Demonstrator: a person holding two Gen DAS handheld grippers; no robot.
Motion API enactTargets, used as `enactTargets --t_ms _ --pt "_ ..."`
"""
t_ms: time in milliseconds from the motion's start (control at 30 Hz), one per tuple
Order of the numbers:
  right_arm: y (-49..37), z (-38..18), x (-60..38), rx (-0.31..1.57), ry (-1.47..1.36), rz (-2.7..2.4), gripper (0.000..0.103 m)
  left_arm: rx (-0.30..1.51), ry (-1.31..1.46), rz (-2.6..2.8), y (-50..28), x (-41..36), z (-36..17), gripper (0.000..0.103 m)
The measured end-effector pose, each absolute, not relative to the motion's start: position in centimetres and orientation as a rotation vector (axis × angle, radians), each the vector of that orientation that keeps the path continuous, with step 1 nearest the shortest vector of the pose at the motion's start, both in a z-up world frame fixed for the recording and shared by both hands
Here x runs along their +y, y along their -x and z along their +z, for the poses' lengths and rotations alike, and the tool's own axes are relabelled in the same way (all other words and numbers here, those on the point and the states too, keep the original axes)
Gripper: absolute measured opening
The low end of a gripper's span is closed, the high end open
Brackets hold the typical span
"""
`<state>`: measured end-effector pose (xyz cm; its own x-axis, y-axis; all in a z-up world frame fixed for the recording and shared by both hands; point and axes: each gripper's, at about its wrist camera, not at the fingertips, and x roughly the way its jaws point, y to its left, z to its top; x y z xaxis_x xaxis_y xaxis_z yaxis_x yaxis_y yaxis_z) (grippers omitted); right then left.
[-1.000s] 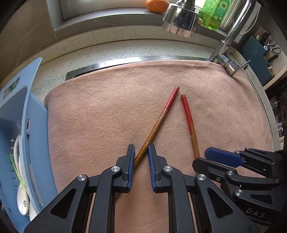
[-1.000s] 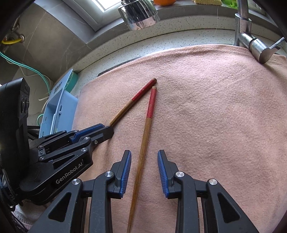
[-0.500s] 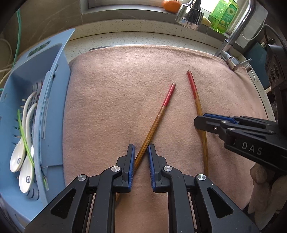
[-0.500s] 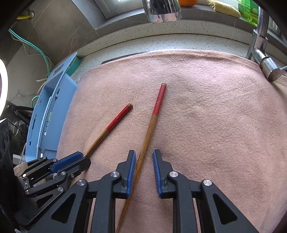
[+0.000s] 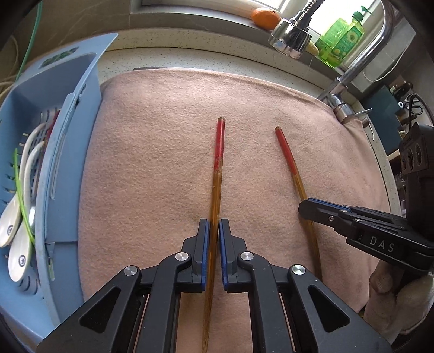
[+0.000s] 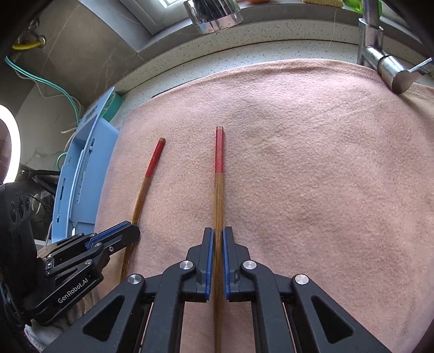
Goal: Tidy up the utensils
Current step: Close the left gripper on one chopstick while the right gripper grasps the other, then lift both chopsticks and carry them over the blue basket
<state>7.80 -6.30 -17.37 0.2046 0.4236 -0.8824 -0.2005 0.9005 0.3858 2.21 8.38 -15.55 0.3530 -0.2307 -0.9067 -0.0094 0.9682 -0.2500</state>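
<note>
Now both sets of jaws have just been closing, and each is clamped on its own chopstick: the left gripper (image 5: 213, 230) on the left chopstick (image 5: 218, 152), the right gripper (image 6: 218, 239) on the right chopstick (image 6: 219, 163), which a second ago lay angled and unheld, so both look ready to carry to the blue rack (image 5: 62, 152). Both sticks lie on a pink towel (image 5: 152, 141) over the sink, a faucet (image 5: 291, 40) overhead and spoons (image 5: 16, 217) already in the rack.

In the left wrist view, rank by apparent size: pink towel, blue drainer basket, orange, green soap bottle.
1. pink towel
2. blue drainer basket
3. green soap bottle
4. orange

The last two look nearly alike.
</note>
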Motion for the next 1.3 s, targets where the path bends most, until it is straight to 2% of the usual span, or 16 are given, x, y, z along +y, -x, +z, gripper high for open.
enactTargets --t_ms 267,433,500,533,767,833,900,967,1300 --pt "-7.0 -16.5 -6.8 1.271 -0.224 0.445 0.006 1.165 0.315 -0.15 -0.6 8.4 -14.6 0.006" --pt "-7.0 -16.2 -6.4 1.26 -0.2 0.45 0.006 1.187 0.228 -0.119 -0.9 8.1 -14.9 0.007" --pt "-6.9 -16.3 -6.4 1.265 -0.204 0.451 0.006 1.193 0.173 -0.113 -1.0 7.6 -15.0 0.024" --pt "-6.8 -16.3 -6.4 1.265 -0.202 0.452 0.006 1.188 0.166 -0.118 -1.0 7.4 -14.9 0.027" --pt "-6.4 -16.0 -6.7 1.253 -0.215 0.453 0.006 1.205 0.068 -0.13 -1.7 5.4 -15.5 0.027" --pt "-6.3 -15.9 -6.8 1.25 -0.219 0.451 0.006 1.2 0.036 -0.123 -2.0 5.2 -15.7 0.025" --pt "-6.2 -15.9 -7.0 1.248 -0.223 0.447 0.006 1.18 -0.009 -0.101 -2.1 5.1 -16.0 0.009" --pt "-6.1 -15.8 -7.1 1.246 -0.225 0.446 0.006 1.178 0.015 -0.105 -2.3 5.6 -15.9 0.005" --pt "-6.0 -14.9 -7.1 1.219 -0.237 0.449 0.006 1.142 0.227 -0.126 -1.3 8.8 -14.0 0.005"
